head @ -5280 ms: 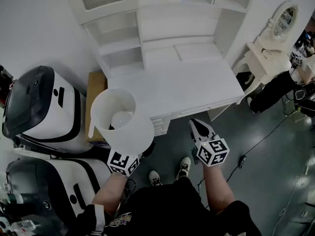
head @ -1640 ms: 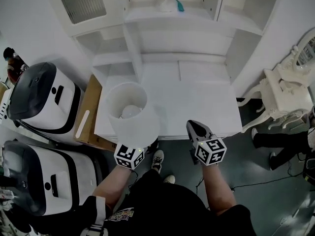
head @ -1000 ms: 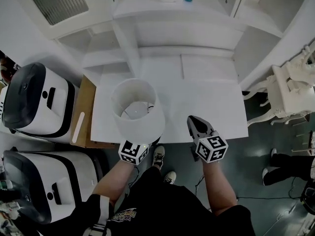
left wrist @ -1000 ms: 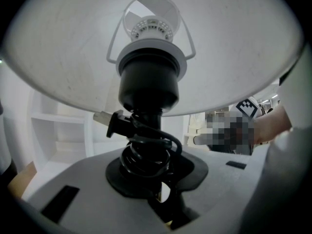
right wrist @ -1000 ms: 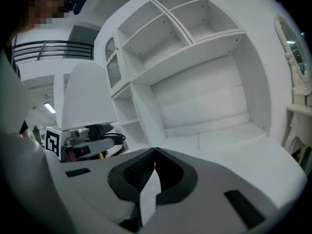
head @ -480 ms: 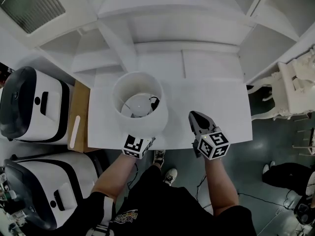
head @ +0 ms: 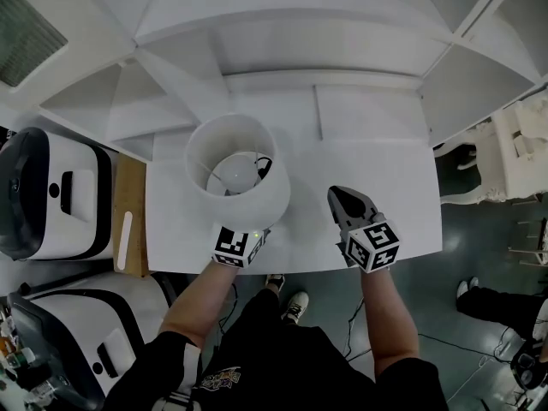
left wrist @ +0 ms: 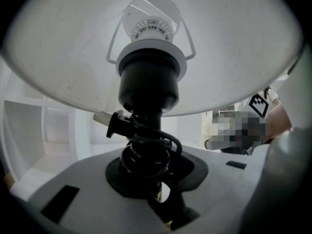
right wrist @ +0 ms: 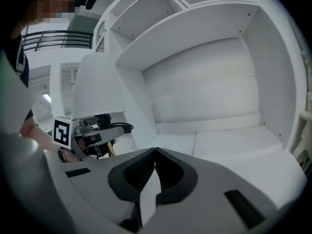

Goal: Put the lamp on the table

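Note:
The lamp, with a wide white shade (head: 235,174) and a black stem (left wrist: 146,126) wrapped in black cord, hangs upright over the left half of the white table (head: 385,174). My left gripper (head: 244,229) is shut on the stem below the shade, where its jaws (left wrist: 156,179) close round the black base. Most of the stem is hidden under the shade in the head view. My right gripper (head: 347,202) hovers shut and empty over the table's front right part. In the right gripper view the lamp (right wrist: 97,87) and the left gripper (right wrist: 90,133) show at the left.
A white hutch of shelves (head: 300,24) rises at the back of the table. Two white and black machines (head: 51,195) and a brown board (head: 128,221) stand to the left. White ornate furniture (head: 522,144) stands at the right. The person's shoes (head: 295,302) show below the front edge.
Both grippers have moved forward over the table, and the lamp has gone with the left one from near the front edge to further in. The grip has not changed.

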Demonstrator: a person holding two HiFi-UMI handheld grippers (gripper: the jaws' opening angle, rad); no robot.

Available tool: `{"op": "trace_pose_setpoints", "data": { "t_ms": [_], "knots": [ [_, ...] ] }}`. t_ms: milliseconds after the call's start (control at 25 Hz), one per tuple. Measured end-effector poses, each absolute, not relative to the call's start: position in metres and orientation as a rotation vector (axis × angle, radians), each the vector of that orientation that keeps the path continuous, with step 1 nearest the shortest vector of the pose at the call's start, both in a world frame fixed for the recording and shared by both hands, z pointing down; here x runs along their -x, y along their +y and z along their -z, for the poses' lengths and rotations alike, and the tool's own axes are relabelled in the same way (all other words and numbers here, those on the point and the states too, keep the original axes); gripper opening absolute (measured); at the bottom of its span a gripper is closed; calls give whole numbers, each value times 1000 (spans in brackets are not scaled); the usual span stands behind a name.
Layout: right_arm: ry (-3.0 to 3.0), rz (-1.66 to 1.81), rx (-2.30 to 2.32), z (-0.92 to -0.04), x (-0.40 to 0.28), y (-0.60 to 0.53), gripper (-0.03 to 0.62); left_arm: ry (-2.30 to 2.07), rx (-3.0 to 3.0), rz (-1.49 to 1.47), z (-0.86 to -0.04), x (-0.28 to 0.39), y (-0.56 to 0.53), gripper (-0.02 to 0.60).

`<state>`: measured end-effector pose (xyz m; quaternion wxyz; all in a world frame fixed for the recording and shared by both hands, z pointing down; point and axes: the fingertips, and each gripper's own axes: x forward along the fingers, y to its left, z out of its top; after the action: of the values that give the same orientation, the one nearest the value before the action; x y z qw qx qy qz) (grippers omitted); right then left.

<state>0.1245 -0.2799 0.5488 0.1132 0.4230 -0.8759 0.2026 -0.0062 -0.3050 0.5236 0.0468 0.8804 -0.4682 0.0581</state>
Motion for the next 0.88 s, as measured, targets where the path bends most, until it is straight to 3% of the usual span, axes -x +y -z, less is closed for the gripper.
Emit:
{"op": "trace_pose_setpoints", "data": {
  "t_ms": [880],
  "knots": [
    [-2547,-714,-1291,-581,-125,-336,25,-1470,-2689,-151,-546,-3,-407,95]
  ]
}}
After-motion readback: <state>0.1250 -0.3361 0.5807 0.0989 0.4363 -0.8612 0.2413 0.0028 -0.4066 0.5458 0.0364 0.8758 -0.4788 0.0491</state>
